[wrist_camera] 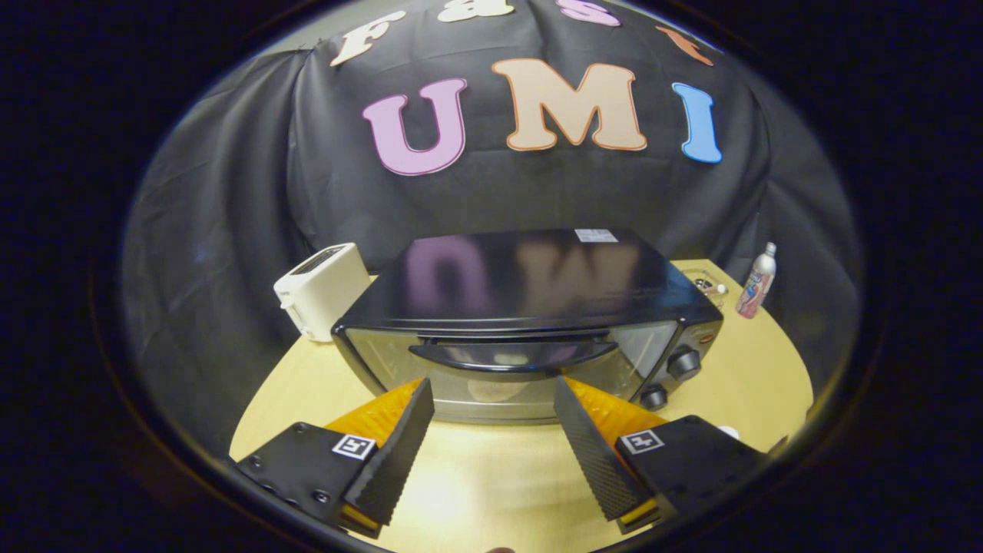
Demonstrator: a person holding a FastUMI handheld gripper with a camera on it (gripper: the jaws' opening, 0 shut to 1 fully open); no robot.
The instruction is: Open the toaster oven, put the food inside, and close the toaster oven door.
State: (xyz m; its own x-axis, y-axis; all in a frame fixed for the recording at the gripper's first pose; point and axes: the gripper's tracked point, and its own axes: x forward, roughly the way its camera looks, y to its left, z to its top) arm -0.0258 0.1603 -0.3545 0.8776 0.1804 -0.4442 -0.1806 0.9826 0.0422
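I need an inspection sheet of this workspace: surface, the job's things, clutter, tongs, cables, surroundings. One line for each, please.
Surface: light wooden table, bare in front of the oven.
Job's things: black toaster oven stands on the table, door shut, handle across the door's upper part, two knobs beside the door. Something pale shows dimly behind the glass; whether it is food, cannot tell.
Clutter: white toaster beside the oven; bottle and a small clear item on the oven's other side.
Tongs: open, holding nothing, fingertips just short of the oven door, below the handle.
Cables: nothing seen.
Surroundings: black cloth wall behind the table.
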